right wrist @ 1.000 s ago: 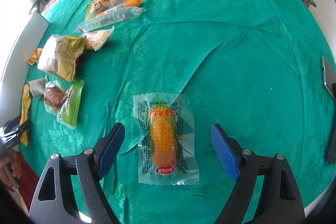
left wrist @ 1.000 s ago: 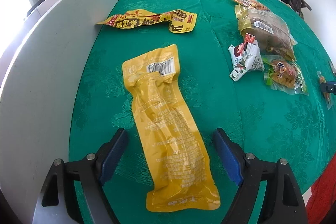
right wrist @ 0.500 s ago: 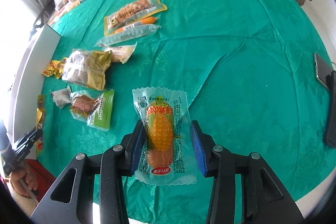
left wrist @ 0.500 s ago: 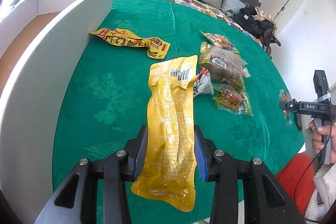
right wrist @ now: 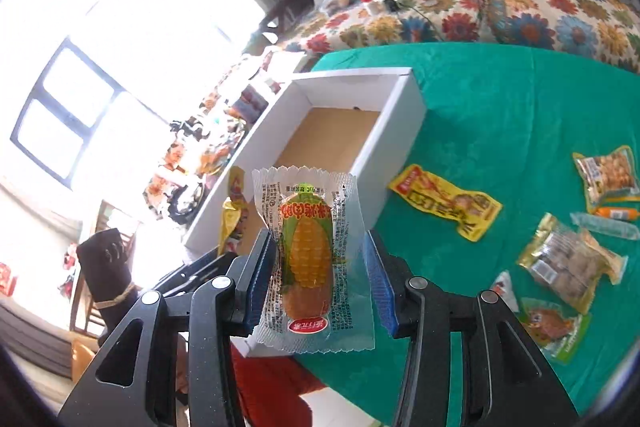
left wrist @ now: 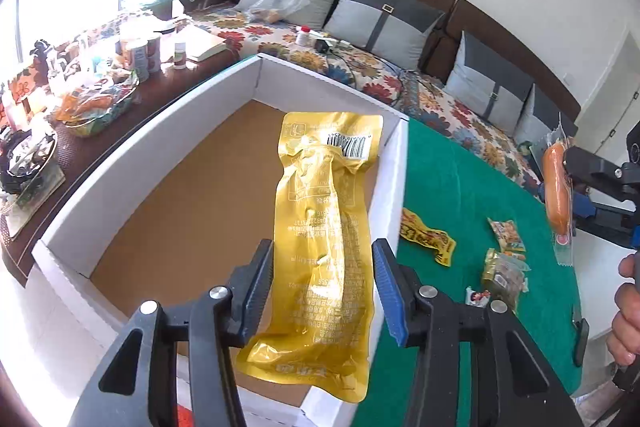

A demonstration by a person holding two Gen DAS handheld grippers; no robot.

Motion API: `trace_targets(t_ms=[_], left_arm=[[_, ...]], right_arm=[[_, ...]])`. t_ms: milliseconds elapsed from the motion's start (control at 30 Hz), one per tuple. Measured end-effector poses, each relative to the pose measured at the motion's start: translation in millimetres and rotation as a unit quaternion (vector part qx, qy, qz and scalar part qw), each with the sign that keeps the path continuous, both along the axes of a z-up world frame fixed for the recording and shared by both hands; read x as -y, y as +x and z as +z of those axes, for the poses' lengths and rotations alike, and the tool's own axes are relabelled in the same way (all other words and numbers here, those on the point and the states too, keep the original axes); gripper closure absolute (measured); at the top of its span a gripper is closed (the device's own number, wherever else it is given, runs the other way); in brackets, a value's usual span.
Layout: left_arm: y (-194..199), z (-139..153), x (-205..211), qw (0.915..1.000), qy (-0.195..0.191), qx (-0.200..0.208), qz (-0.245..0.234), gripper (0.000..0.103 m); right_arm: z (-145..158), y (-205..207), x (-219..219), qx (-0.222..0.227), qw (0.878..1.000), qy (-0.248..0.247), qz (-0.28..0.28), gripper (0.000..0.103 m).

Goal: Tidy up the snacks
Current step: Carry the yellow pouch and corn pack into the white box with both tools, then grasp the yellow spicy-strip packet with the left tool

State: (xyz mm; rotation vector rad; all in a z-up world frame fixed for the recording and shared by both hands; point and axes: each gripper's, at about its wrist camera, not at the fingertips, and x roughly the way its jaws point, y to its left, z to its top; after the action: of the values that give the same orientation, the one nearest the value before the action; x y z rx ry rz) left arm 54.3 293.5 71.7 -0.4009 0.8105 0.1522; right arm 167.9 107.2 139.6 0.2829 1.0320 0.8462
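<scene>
A: Where is the long golden-yellow foil snack pouch (left wrist: 326,239) now?

B: Clamped between the blue pads of the left gripper (left wrist: 323,281), lifted off the green cloth and hanging over the white cardboard box with a brown floor (left wrist: 192,187). Half a second ago it lay on the table.

A: And the clear-wrapped corn-shaped snack (right wrist: 308,259)?

B: Also raised; the right gripper (right wrist: 318,277) has its jaws closed on the wrapper, near the box's corner.

A: Any readable writing?

B: A barcode label on the pouch's top; small print too fine to read. The corn pack shows Chinese characters and a red oval logo. The yellow crumpled wrapper (right wrist: 446,201) lies beside the box on the green tablecloth (right wrist: 500,107).
</scene>
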Motion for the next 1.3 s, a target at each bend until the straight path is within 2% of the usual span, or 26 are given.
trace_targets(t_ms=[33,67,100,167,267,367,467,567,700,800,900,1000,1100,1133,1233,1300], left_arm=[[-4,-1,-13,0.9998,0.006,-0.005,0.016,0.04],[-8,0,-23,0.9995,0.011,-0.007,0.029,0.031],[-15,-1,-32,0.999,0.014,-0.006,0.041,0.025],[-30,-4,-41,0.9985,0.011,0.008,0.054,0.022],[-41,-8,-32,0.9985,-0.016,0.021,0.047,0.021],[-38,-8,7,0.9987,-0.038,0.034,-0.004,0.021],[-25,-5,69,0.9954,-0.032,0.041,-0.081,0.02],[-11,-17,137,0.9856,-0.019,0.027,-0.166,0.013],[12,-67,220,0.9687,0.021,-0.026,-0.246,0.012],[28,-113,260,0.9591,0.048,-0.069,-0.27,0.013],[44,-144,272,0.9572,0.076,-0.091,-0.264,0.013],[55,-156,272,0.9625,0.086,-0.087,-0.242,0.013],[62,-168,271,0.9659,0.075,-0.095,-0.229,0.013],[60,-167,272,0.9668,0.086,-0.085,-0.225,0.013],[58,-169,277,0.9621,0.106,-0.089,-0.235,0.012],[58,-169,278,0.9582,0.114,-0.095,-0.245,0.012]], right_arm=[[2,3,-20,0.0,1.0,0.01,0.007,0.032],[3,6,-35,0.003,1.0,0.006,0.008,0.026],[4,6,-45,0.008,1.0,-0.001,0.007,0.026],[1,3,-44,0.02,1.0,-0.008,0.007,0.026],[-10,-8,-6,0.06,0.997,-0.042,-0.015,0.026],[-42,-11,59,0.099,0.986,-0.116,-0.067,0.026],[-85,-17,143,0.105,0.969,-0.179,-0.134,0.026],[-127,-30,231,0.091,0.945,-0.238,-0.206,0.026],[-173,-54,315,0.059,0.912,-0.303,-0.272,0.026],[-188,-70,341,0.049,0.903,-0.305,-0.298,0.026],[-197,-76,347,0.045,0.904,-0.291,-0.311,0.026],[-205,-76,349,0.047,0.901,-0.288,-0.32,0.026],[-210,-78,350,0.055,0.898,-0.296,-0.321,0.026],[-211,-78,351,0.06,0.897,-0.298,-0.32,0.024],[-215,-83,357,0.076,0.898,-0.291,-0.321,0.017],[-216,-83,357,0.076,0.899,-0.29,-0.32,0.016]])
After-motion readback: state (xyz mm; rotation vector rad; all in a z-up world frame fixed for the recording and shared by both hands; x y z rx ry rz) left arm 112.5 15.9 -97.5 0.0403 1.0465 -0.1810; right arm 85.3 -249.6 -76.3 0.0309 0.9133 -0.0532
